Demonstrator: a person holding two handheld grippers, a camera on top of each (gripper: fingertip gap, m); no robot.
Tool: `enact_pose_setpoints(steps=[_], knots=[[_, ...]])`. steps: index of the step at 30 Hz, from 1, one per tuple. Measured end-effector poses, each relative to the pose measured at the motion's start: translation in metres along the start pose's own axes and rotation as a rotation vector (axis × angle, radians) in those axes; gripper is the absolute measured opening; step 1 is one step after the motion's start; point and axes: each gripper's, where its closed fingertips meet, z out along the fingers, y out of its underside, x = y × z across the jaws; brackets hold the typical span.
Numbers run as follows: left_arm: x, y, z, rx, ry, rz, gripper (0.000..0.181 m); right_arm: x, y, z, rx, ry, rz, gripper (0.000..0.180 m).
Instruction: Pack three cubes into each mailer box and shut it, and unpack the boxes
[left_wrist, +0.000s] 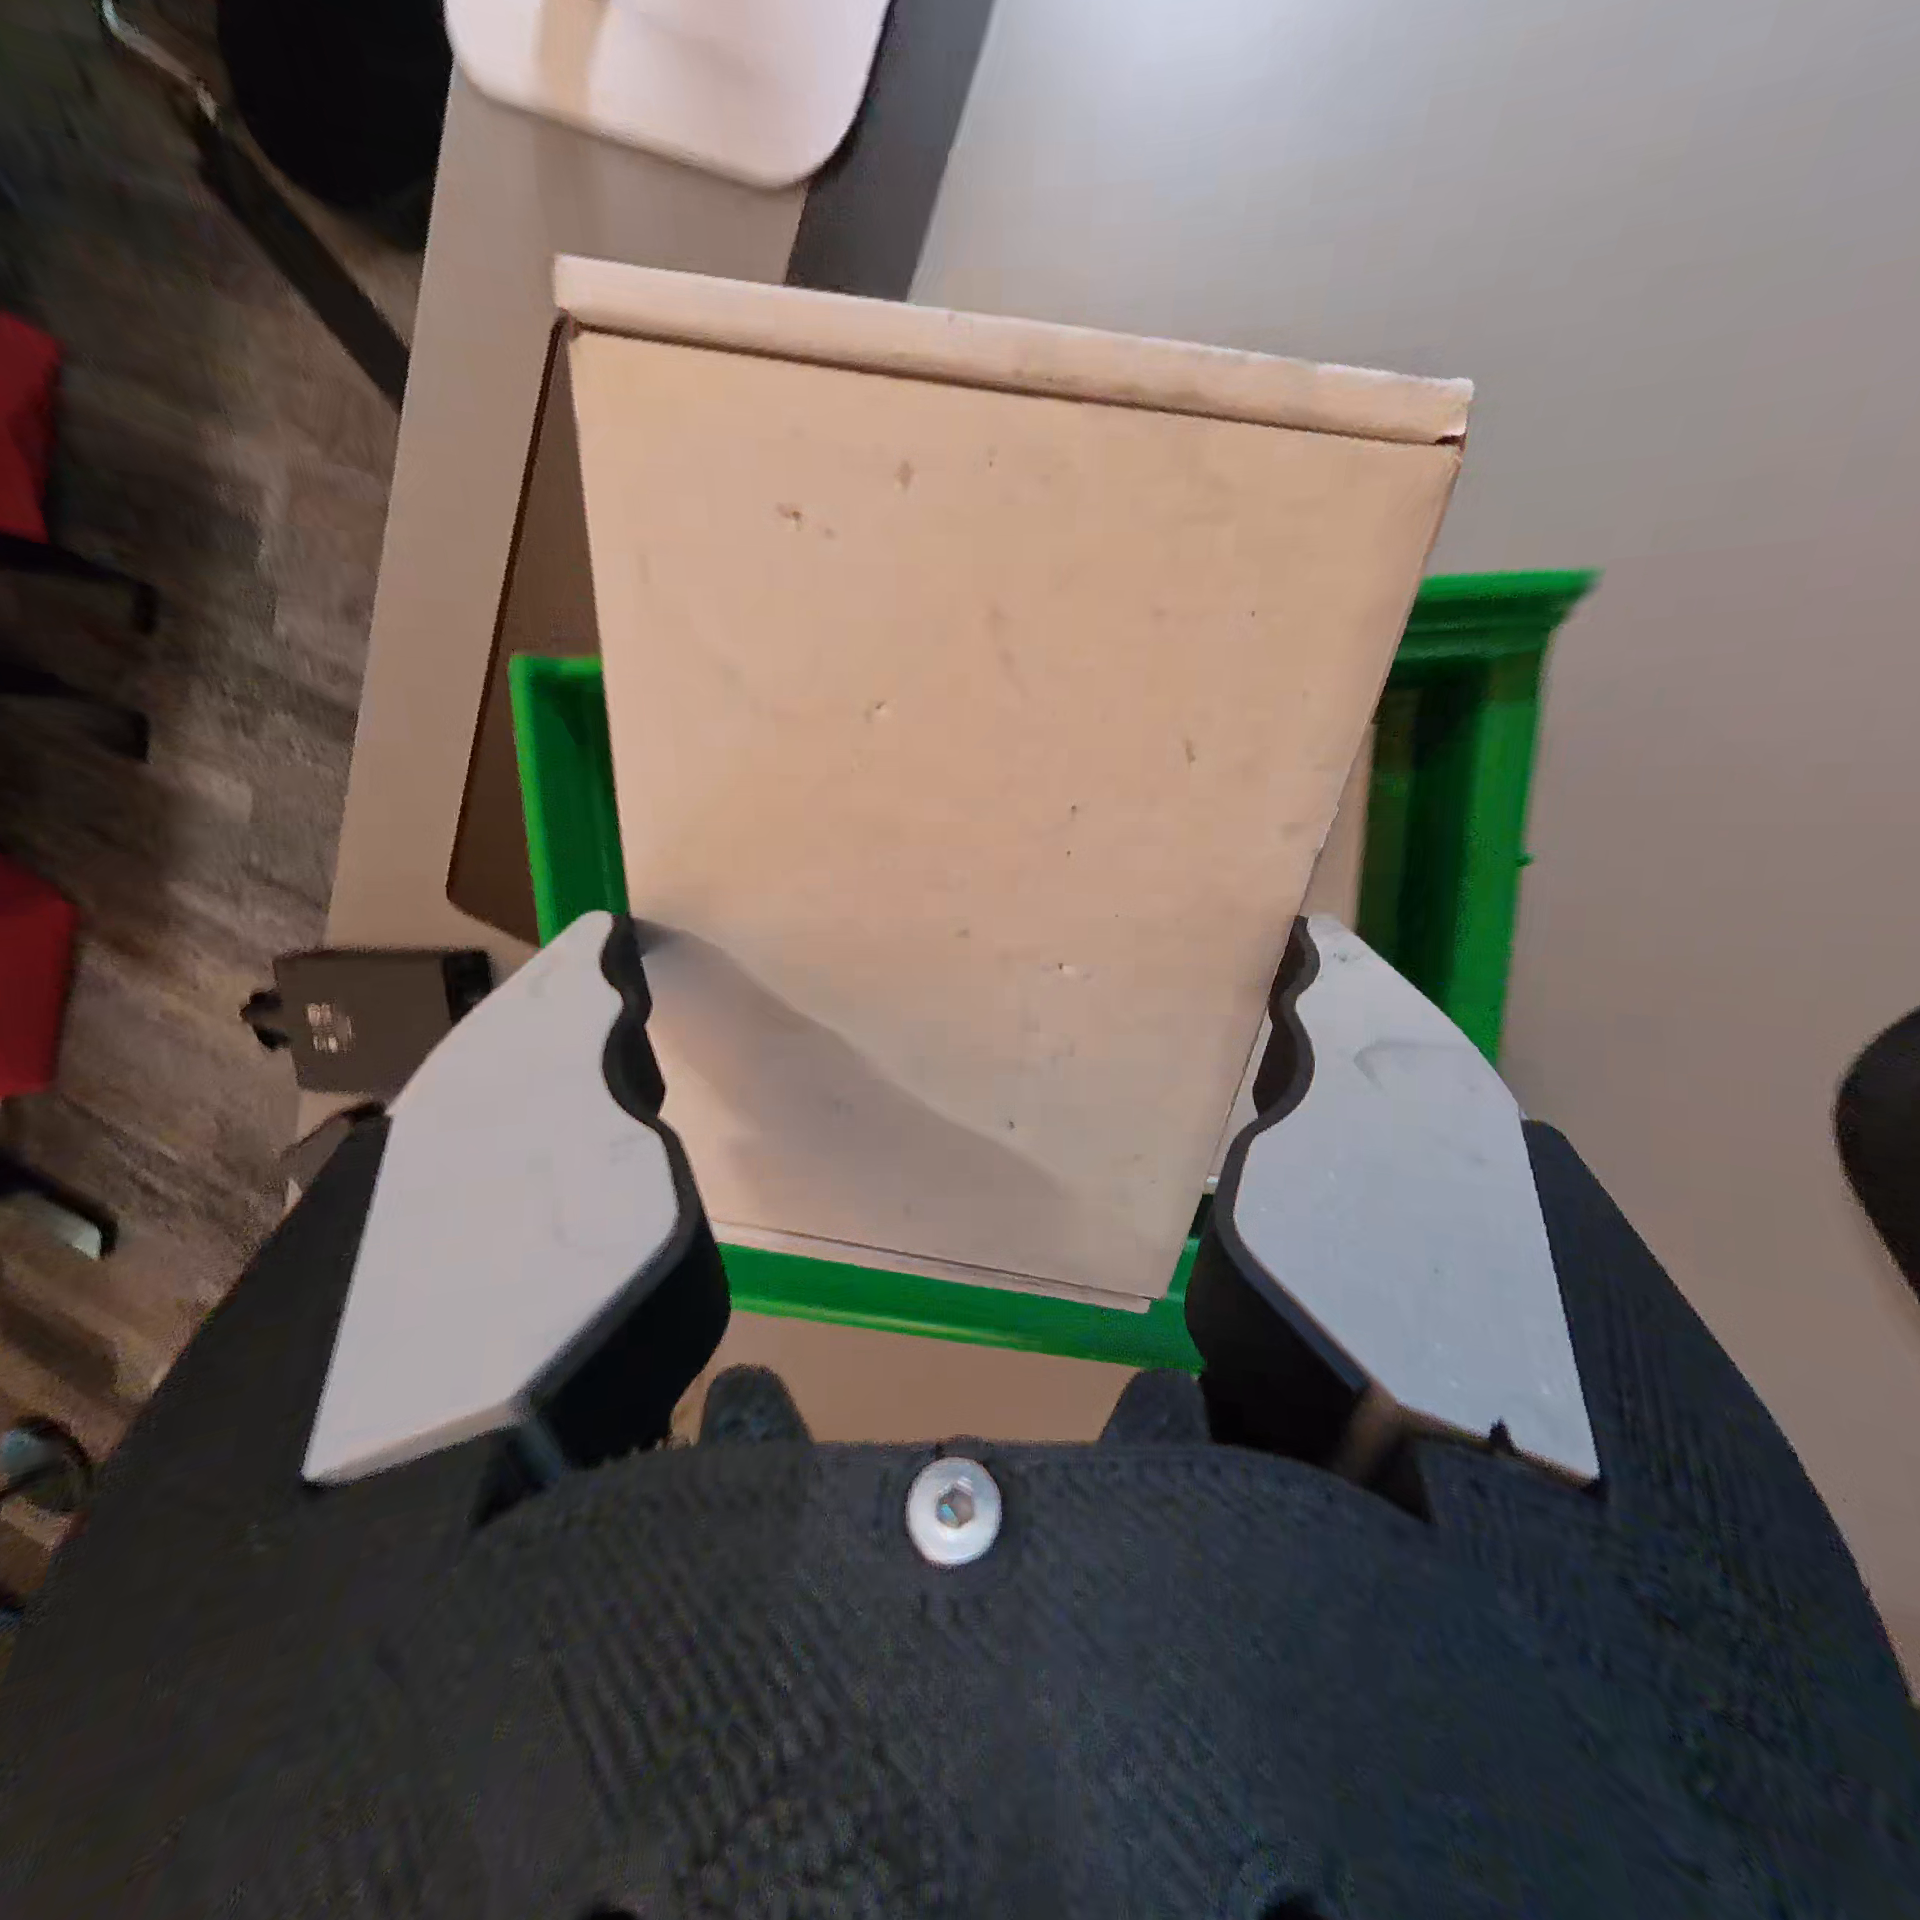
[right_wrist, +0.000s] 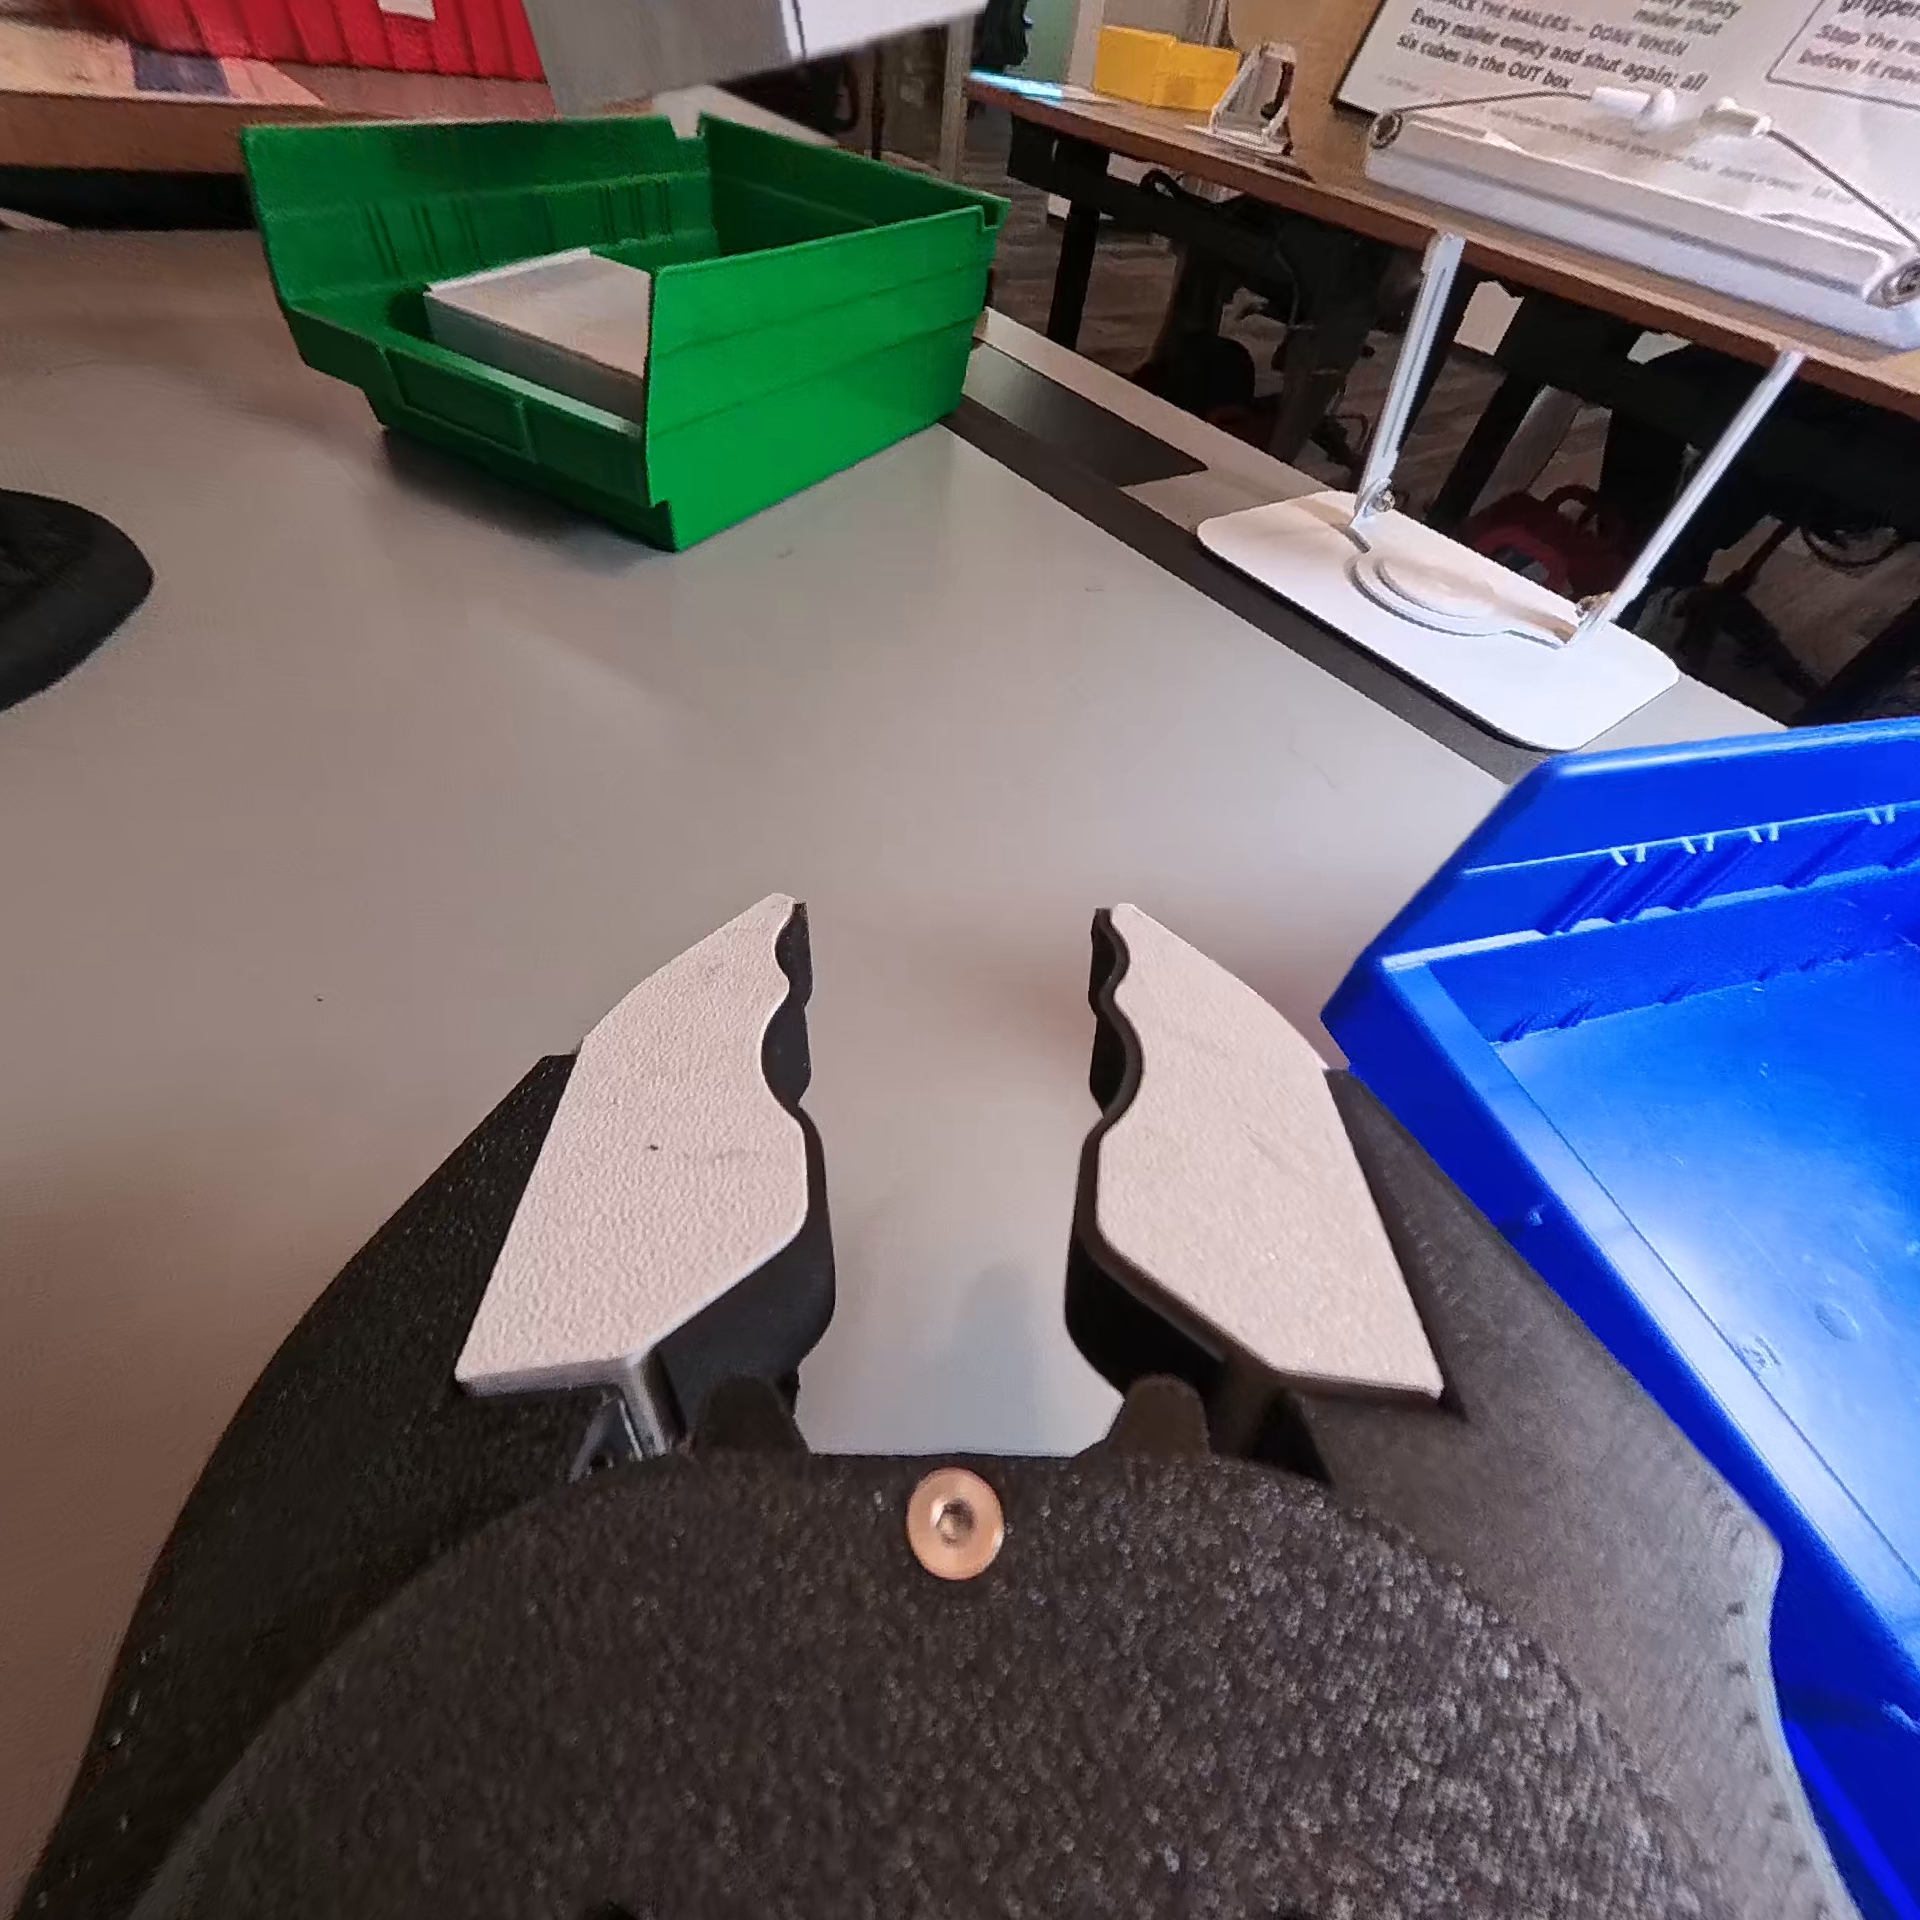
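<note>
My left gripper (left_wrist: 961, 935) is shut on a closed white mailer box (left_wrist: 987, 727), one finger on each side, and holds it above the green bin (left_wrist: 1455, 790). In the right wrist view the green bin (right_wrist: 810, 343) stands at the far left of the grey table, with a second closed white mailer box (right_wrist: 540, 312) lying inside it. A pale box edge (right_wrist: 675, 52) shows above the bin at the top of that view. My right gripper (right_wrist: 945, 935) is open and empty, low over the table, just left of a blue bin (right_wrist: 1621, 1091). No cubes are in view.
A white stand base (right_wrist: 1455, 613) with a sign board on thin legs stands at the table's right edge. A dark rounded object (right_wrist: 52, 592) lies at the left edge. Other tables and a yellow bin (right_wrist: 1164, 62) are behind. Bare grey tabletop (right_wrist: 727, 727) lies between the bins. Spacing between my two grippers at the tips: around 40 cm. Both grippers' tips are roughly 30 cm from the dark rounded object (right_wrist: 52, 592).
</note>
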Motion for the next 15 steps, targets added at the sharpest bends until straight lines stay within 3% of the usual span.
enact_pose_setpoints(steps=[8,15], knots=[[0.099,-0.073,-0.017,0.071,0.112,0.237,0.113,-0.015,-0.014,0.015,0.018,0.044,-0.129,0.056],[0.211,-0.135,0.007,0.082,0.225,0.385,0.113,-0.026,-0.055,0.031,0.082,0.168,-0.473,0.077]])
